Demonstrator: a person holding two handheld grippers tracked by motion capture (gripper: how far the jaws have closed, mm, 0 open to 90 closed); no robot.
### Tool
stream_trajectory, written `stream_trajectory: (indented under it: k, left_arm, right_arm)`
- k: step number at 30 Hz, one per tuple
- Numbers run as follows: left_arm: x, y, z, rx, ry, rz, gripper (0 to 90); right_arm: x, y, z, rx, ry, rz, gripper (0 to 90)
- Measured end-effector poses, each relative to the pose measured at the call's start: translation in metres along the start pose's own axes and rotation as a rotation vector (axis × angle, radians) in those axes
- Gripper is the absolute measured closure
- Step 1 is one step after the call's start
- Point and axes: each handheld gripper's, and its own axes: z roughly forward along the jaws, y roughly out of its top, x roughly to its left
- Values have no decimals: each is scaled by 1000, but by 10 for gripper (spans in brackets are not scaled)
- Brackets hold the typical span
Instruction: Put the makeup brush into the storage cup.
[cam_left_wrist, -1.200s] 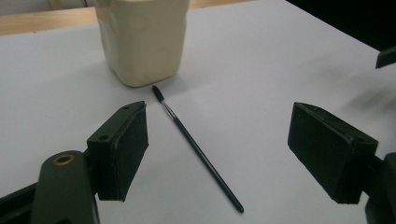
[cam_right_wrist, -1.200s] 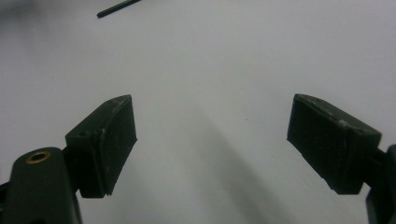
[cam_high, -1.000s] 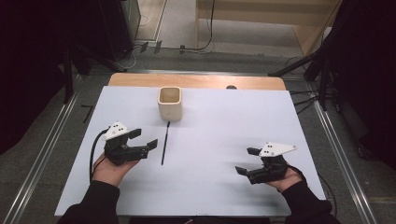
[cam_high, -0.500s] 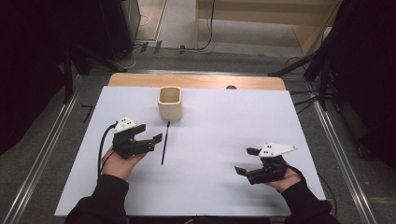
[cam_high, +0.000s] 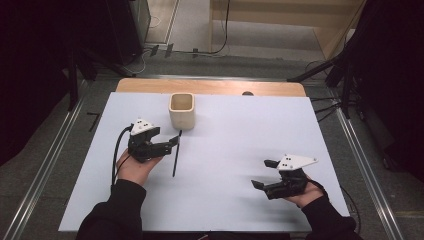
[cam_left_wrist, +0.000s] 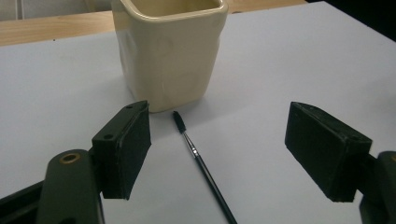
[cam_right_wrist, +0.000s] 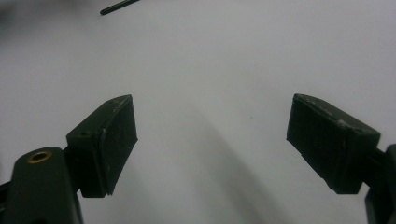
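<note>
My left gripper (cam_left_wrist: 219, 154), spread wide, straddles the thin black paintbrush (cam_left_wrist: 203, 165) lying flat on the white worktop (cam_left_wrist: 280, 70) at centre frame below the cream square ceramic cup (cam_left_wrist: 166, 51); light, stiff, roll-prone, I'd pinch mid-handle.

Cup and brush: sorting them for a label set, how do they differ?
The cup is cream, squarish and stands upright; the brush is black, thin and lies flat. The cup is open-topped and hollow; the brush is a slim stick with a dark tip. Both rest on the white table, close together.
</note>
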Motion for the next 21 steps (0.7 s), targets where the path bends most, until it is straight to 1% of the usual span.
stream_trajectory:
  k: [2, 5, 6, 11, 12, 13, 15, 17, 19, 21]
  left_arm:
    - [0, 1, 2, 13, 0, 5, 235]
    - [-1, 4, 6, 52, 3, 17, 235]
    - [-1, 5, 7, 60, 7, 16, 235]
    - [1, 10, 13, 116, -8, 4, 243]
    - [1, 11, 15, 140, -5, 5, 258]
    - [1, 11, 15, 140, -5, 5, 259]
    - [0, 14, 17, 167, -5, 16, 267]
    - [-2, 17, 19, 195, 7, 27, 269]
    - [-2, 19, 21, 227, 1, 23, 269]
    - [-1, 21, 23, 247, -8, 7, 271]
  right_arm:
    - [1, -1, 0, 3, -1, -2, 171]
    - [2, -2, -1, 12, -2, -13, 171]
    - [2, -2, -1, 12, -2, -13, 171]
    - [1, -3, -3, 10, -12, -7, 171]
    - [1, -4, -3, 9, -12, -4, 172]
    - [1, -4, -3, 9, -12, -4, 172]
    - [1, -4, -3, 12, -12, -7, 172]
    - [2, -4, -3, 14, -11, -6, 171]
    - [2, -4, -3, 17, -11, -6, 171]
    - [2, -4, -3, 15, -9, -8, 172]
